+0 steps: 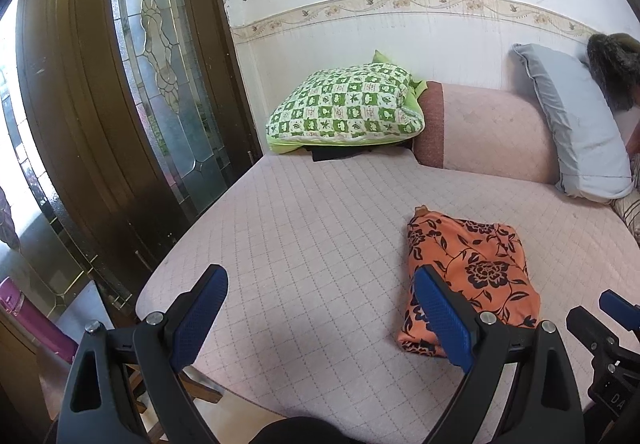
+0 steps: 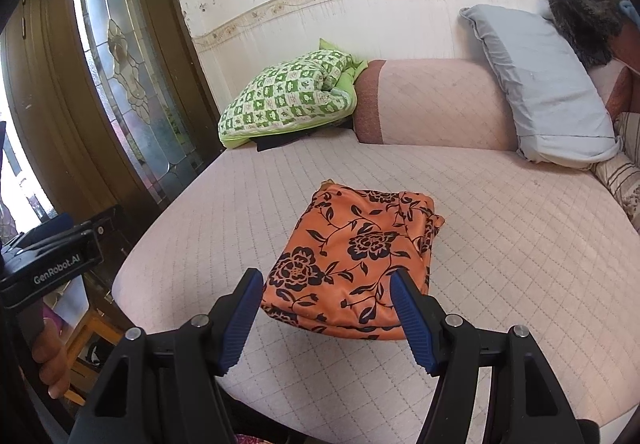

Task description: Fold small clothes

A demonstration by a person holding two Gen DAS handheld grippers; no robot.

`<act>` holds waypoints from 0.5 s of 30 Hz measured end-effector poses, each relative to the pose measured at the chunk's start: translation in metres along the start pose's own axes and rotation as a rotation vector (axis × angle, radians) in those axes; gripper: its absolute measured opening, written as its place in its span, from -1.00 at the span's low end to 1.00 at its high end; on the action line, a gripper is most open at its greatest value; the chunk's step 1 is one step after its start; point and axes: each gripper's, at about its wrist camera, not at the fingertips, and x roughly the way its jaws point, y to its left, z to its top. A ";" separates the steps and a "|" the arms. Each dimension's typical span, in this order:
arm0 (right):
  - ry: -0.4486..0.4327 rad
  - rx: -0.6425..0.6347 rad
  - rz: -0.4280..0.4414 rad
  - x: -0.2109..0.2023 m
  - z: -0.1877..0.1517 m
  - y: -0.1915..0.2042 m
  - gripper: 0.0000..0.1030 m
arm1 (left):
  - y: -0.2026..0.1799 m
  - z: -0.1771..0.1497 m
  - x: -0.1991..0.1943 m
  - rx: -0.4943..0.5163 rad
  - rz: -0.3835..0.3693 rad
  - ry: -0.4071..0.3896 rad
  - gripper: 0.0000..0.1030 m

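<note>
An orange garment with a black flower print (image 1: 476, 268) lies folded into a compact rectangle on the pink quilted bed (image 1: 320, 236). It also shows in the right wrist view (image 2: 356, 256). My left gripper (image 1: 320, 280) is open and empty, to the left of the garment, its right finger over the garment's near edge. My right gripper (image 2: 328, 288) is open and empty, just in front of the garment's near edge. Part of the right gripper shows at the left wrist view's right edge (image 1: 616, 308); its jaws are not visible there.
A green checked pillow (image 1: 348, 104) lies at the back left on a dark item. A pink bolster (image 1: 484, 128) and a grey pillow (image 1: 576, 124) lean on the wall. A brown door with leaded glass (image 1: 152, 56) stands left. The bed edge (image 2: 132, 276) drops off to the left.
</note>
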 end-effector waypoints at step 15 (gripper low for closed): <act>-0.003 -0.051 -0.035 0.008 0.011 0.011 0.34 | -0.006 0.011 0.012 0.011 -0.055 -0.014 0.83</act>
